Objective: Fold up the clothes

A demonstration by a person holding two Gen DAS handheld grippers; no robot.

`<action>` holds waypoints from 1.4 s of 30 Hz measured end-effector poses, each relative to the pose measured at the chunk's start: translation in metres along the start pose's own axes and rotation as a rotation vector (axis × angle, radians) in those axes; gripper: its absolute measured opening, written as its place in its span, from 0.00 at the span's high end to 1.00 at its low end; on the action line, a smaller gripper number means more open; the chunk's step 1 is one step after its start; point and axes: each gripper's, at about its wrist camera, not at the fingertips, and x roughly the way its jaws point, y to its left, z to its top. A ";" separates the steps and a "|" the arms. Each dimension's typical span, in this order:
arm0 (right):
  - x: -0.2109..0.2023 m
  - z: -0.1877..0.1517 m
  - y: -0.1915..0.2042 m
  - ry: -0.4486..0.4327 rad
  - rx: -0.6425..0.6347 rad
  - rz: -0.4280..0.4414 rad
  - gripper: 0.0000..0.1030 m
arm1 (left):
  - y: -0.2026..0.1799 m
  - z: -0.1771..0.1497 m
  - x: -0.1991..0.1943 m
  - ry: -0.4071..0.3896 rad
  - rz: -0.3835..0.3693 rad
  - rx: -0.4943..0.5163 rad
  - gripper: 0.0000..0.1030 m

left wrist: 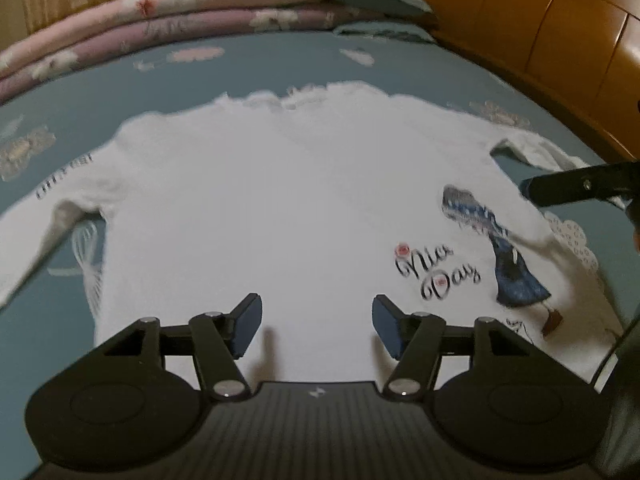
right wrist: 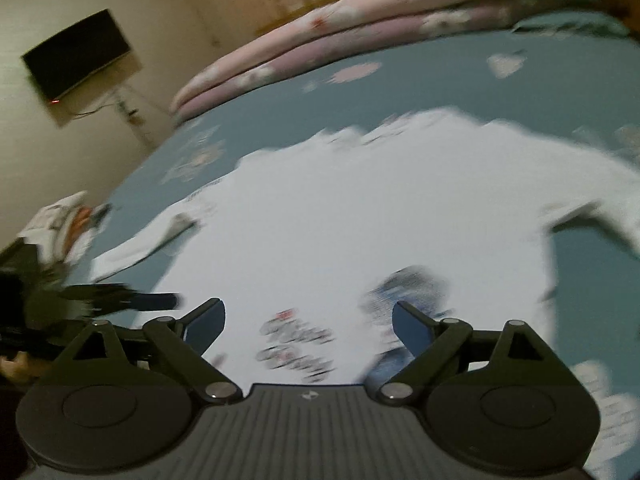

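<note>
A white long-sleeved top [left wrist: 256,200] lies spread flat on the bed [left wrist: 248,64], front up, collar toward the far edge where folded pink quilts [left wrist: 192,12] are stacked. Its print, the words "Nice Day" [left wrist: 438,276] beside a figure in a blue dress [left wrist: 516,276], sits on the lower right part of the front, toward the wooden headboard [left wrist: 560,40].

The left tongs [left wrist: 317,326] hang over the hem end of the top, near the bed's close edge. Their blue-padded fingers stand wide apart with nothing between them, only white cloth showing below the gap; whether they touch the cloth cannot be told. One sleeve [left wrist: 52,220] reaches out to the left of them across the teal sheet.

The right tongs [right wrist: 309,328] are likewise spread wide and hold nothing. They hover over the printed part of the top [right wrist: 360,220], with the lettering [right wrist: 296,344] visible through the gap, though that view is blurred. In the left wrist view a dark finger of the right tongs [left wrist: 576,188] shows at the right edge, just by the other sleeve [left wrist: 528,152]. A dark screen [right wrist: 76,54] hangs on the wall beyond the bed's far corner.
</note>
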 end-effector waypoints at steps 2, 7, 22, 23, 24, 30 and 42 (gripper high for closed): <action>0.016 -0.008 0.003 0.037 0.025 0.055 0.08 | 0.002 -0.008 0.008 0.031 -0.001 -0.022 0.40; 0.036 -0.031 -0.020 0.089 0.106 0.038 0.08 | 0.013 -0.028 0.003 0.039 0.001 -0.049 0.38; -0.023 -0.069 -0.016 0.001 0.015 -0.222 0.00 | -0.007 -0.025 -0.034 -0.018 0.029 -0.041 0.33; -0.016 -0.073 -0.008 0.012 -0.011 -0.229 0.00 | -0.014 -0.023 -0.034 -0.024 0.024 -0.034 0.33; -0.007 -0.077 -0.004 0.029 -0.039 -0.254 0.00 | -0.021 -0.020 -0.035 -0.028 0.020 -0.029 0.33; 0.011 -0.104 0.020 0.017 -0.274 -0.399 0.00 | -0.044 -0.009 -0.068 -0.056 0.041 0.011 0.33; -0.023 -0.131 0.015 0.002 -0.281 -0.353 0.00 | -0.051 0.005 -0.138 -0.048 0.196 0.039 0.23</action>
